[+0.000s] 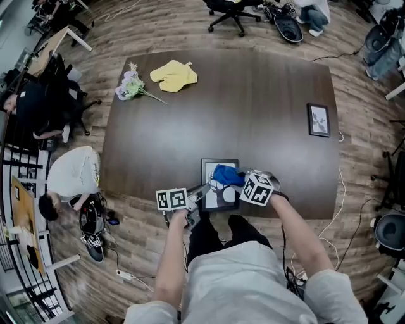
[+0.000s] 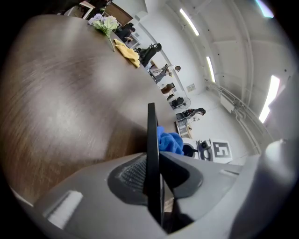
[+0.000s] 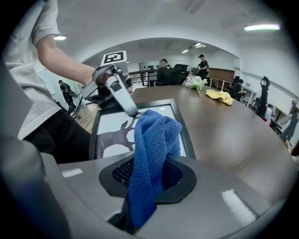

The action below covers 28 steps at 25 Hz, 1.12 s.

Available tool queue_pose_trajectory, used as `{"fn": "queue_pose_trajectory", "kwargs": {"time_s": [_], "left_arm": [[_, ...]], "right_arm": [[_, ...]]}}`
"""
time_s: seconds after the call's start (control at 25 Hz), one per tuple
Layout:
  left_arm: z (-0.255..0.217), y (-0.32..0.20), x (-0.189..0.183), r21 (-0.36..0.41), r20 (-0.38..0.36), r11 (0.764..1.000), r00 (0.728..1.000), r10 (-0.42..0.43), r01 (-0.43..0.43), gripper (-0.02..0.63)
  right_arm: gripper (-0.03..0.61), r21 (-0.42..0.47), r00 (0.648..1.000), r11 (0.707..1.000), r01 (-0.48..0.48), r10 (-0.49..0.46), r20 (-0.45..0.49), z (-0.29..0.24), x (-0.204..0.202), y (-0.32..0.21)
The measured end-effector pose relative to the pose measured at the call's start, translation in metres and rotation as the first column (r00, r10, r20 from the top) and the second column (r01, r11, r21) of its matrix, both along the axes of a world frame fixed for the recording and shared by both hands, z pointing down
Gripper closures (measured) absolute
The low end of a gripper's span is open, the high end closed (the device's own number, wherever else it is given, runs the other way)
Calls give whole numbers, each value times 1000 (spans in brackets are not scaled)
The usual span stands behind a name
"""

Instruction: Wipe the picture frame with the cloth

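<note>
A black picture frame (image 1: pixel 219 166) with a white print of a dark animal figure lies at the table's near edge. My left gripper (image 1: pixel 201 195) is shut on the frame's near-left edge; in the left gripper view the frame (image 2: pixel 152 135) runs edge-on between the pads. My right gripper (image 1: pixel 245 180) is shut on a blue cloth (image 1: pixel 226 174), which hangs over the frame's right part. In the right gripper view the cloth (image 3: pixel 153 144) bunches up out of the jaws above the print (image 3: pixel 117 135), and the left gripper (image 3: pixel 125 101) shows at the frame's far side.
On the dark table (image 1: pixel 253 101) lie a yellow cloth (image 1: pixel 173 75) and a bunch of flowers (image 1: pixel 131 85) at the far left, and a small second frame (image 1: pixel 318 119) at the right edge. People sit on the floor at the left (image 1: pixel 69 177). An office chair (image 1: pixel 233 11) stands beyond the table.
</note>
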<state>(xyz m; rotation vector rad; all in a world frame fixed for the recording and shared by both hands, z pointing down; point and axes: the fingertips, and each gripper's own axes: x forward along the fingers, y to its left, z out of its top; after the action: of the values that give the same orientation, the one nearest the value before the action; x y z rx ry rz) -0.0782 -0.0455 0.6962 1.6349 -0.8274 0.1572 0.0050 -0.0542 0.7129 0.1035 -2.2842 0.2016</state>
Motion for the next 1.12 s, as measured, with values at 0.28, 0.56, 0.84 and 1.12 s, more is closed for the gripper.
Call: {"fn": "queue_pose_trajectory", "kwargs": {"time_s": [0.28,0.56,0.84,1.12], "left_arm": [[-3,0,-1,-3,2,1000,1000,5,-5,482],[-3,5,1,-18,-30,1000,999,-19,19,480],[-1,7,-2,-15,-23,999,998,-50,50,479],[-18,-4,-10,32,-100,992,987,-122,126,488]], "right_arm": [[495,100,978,975,-198,203,-40,-1,10,-66],[495,155,954,943,-296,299,-1,-13,-35,-79],[495,159,974,964,-214,197,113,-47,-99,-60],[495,209,977,956,-204,185,108,-49,-91,-68]]}}
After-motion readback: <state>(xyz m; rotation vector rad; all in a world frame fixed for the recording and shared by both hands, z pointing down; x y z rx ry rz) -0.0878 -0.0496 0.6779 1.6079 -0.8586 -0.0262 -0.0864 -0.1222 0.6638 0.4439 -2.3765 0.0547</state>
